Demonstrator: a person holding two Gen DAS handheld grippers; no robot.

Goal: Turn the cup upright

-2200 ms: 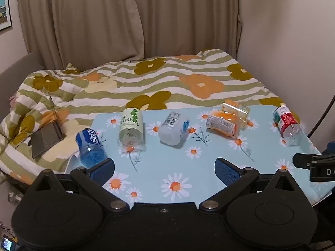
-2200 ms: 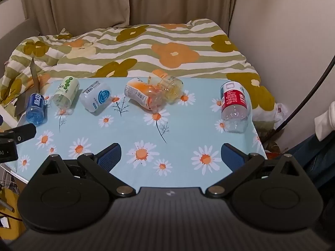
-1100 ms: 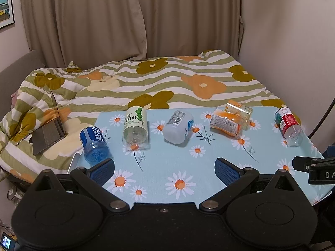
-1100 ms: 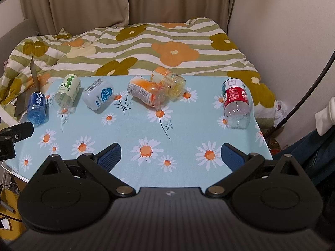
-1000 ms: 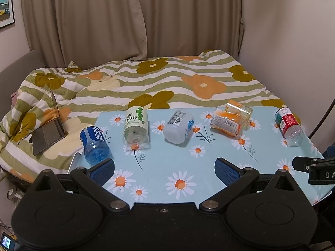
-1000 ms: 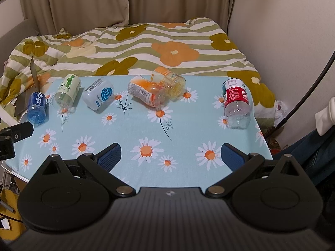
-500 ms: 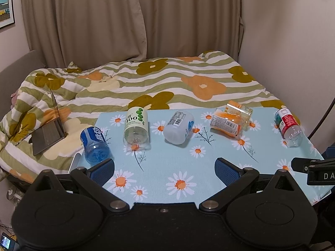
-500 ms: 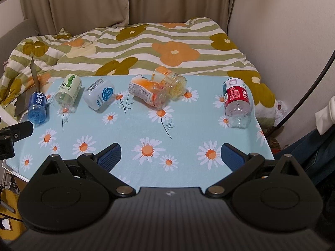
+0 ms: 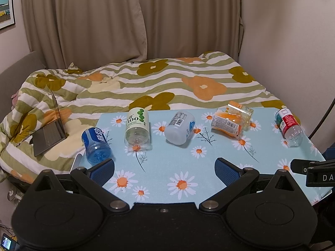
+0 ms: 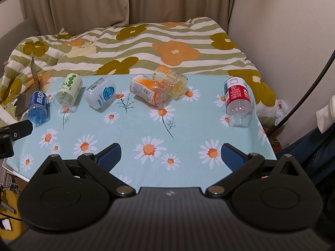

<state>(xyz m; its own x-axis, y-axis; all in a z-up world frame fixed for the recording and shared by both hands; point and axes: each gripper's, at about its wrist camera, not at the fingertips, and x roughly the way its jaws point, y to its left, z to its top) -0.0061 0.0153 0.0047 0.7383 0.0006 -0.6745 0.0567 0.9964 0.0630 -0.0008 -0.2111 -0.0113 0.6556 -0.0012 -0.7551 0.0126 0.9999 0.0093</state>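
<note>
Several cut-bottle cups lie on their sides on the daisy-print table (image 9: 188, 163). From left: a blue cup (image 9: 95, 143) (image 10: 38, 106), a green-dotted cup (image 9: 137, 128) (image 10: 68, 93), a white cup (image 9: 180, 127) (image 10: 100, 95), an orange-label cup (image 9: 227, 124) (image 10: 147, 92) touching a clear amber cup (image 9: 240, 114) (image 10: 170, 79), and a red-label cup (image 9: 290, 127) (image 10: 238, 101). My left gripper (image 9: 164, 170) is open and empty over the near table edge. My right gripper (image 10: 170, 154) is open and empty, also at the near edge.
A bed with a striped flower quilt (image 9: 167, 81) lies behind the table. A laptop (image 9: 49, 136) rests on the quilt at the left. A wall and a black cable (image 10: 309, 48) stand at the right. The other gripper's tip shows in each view (image 9: 314, 168) (image 10: 12, 133).
Both grippers have drawn back and risen slightly, so the table looks a little farther away. The cups have not moved. Both stay open.
</note>
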